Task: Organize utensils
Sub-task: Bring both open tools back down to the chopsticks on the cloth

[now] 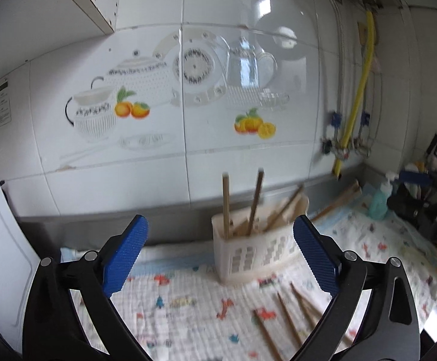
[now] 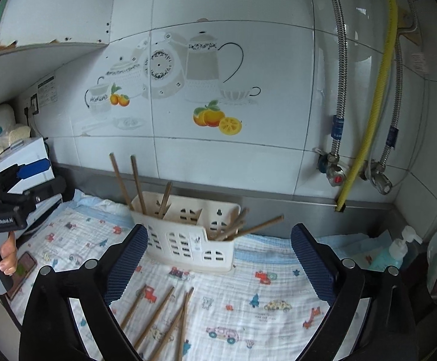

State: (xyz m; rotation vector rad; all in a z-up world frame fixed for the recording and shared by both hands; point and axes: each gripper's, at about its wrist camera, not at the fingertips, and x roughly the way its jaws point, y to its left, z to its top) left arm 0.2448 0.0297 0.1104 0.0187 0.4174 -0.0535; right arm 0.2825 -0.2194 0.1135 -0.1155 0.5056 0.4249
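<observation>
A white slotted utensil holder [image 2: 188, 237] stands on the printed cloth; it also shows in the left wrist view [image 1: 254, 249]. Several brown chopsticks stand in its left compartment [image 2: 134, 183] and several lean out of its right compartment [image 2: 248, 225]. Several loose chopsticks [image 2: 161, 319] lie on the cloth in front of it, also in the left wrist view [image 1: 290, 316]. My left gripper [image 1: 218, 255] is open and empty, above the cloth left of the holder. My right gripper [image 2: 218, 261] is open and empty, in front of the holder above the loose chopsticks.
A cloth with car prints [image 2: 248, 300] covers the counter. A tiled wall [image 2: 218, 150] with pipes and a yellow hose [image 2: 368, 120] stands behind. A soap pump bottle [image 2: 395, 249] sits at the right. A white box [image 2: 23, 162] is at the left.
</observation>
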